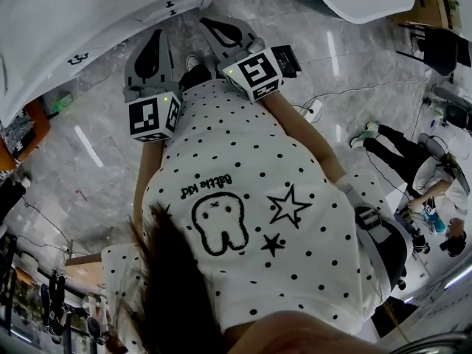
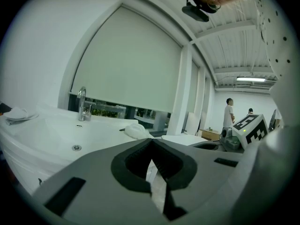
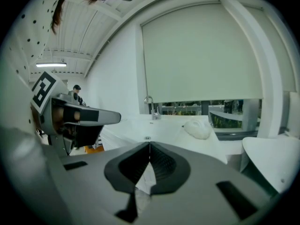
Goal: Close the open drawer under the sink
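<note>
The left gripper (image 2: 151, 142) has its jaws pressed together with nothing between them, and the right gripper (image 3: 149, 144) is the same, tips meeting on empty air; in the head view both are held up against the person's spotted shirt (image 1: 243, 183), side by side, left gripper (image 1: 161, 35) and right gripper (image 1: 203, 22) aimed at the sink (image 1: 66, 21) but apart from it, touching nothing; each points only slightly downward, so both gripper views look across the top of the sink (image 2: 56, 130) to its tap (image 2: 82, 104) and a white cloth (image 2: 137, 130) lying on its edge, not at what is below it; the drawer shows in no view, and the space under the sink, where it should be, is hidden by the basin's rim in the head view and falls below the frame in the gripper views; beyond that there is only bare marble floor (image 1: 96, 161); so whether the drawer stands open or is already pushed in cannot be told; judging by the idle, shut grippers held back at the chest, no push is under way now, and if it is open, the whole job is left: lower a gripper, find the front, press it home.
</note>
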Action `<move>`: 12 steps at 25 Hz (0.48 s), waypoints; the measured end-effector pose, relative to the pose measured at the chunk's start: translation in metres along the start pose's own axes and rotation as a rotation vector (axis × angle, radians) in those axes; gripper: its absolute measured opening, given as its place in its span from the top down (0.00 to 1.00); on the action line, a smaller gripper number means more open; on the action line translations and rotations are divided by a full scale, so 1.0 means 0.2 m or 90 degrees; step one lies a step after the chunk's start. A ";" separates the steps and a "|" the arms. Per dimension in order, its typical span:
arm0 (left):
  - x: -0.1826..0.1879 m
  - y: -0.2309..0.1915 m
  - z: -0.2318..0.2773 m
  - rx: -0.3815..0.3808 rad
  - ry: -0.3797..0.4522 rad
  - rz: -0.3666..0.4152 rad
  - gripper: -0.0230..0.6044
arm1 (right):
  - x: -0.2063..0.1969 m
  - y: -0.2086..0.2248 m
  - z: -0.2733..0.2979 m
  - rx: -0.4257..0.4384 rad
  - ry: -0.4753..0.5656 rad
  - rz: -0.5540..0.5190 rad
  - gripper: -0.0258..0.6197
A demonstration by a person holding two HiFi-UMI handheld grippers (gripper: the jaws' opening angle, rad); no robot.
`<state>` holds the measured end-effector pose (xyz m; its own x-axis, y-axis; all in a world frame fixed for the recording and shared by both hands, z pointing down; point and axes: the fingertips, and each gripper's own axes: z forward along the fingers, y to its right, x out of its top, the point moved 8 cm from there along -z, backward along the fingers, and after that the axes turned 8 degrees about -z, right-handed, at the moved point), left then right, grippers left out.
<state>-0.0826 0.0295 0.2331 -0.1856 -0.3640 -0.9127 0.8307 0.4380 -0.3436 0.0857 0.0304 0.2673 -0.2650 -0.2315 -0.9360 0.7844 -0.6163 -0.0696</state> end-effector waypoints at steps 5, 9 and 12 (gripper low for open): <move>0.00 -0.02 0.00 0.003 -0.002 -0.003 0.96 | 0.00 0.00 0.02 0.001 -0.001 -0.001 0.94; -0.01 -0.01 -0.01 0.004 -0.001 -0.004 0.96 | 0.00 -0.01 0.00 0.001 0.001 -0.002 0.94; -0.01 0.00 -0.01 0.005 0.001 -0.003 0.96 | -0.01 -0.01 -0.01 -0.001 0.003 -0.001 0.94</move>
<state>-0.0838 0.0323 0.2346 -0.1902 -0.3651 -0.9113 0.8340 0.4297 -0.3462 0.0859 0.0329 0.2678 -0.2637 -0.2272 -0.9375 0.7846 -0.6158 -0.0715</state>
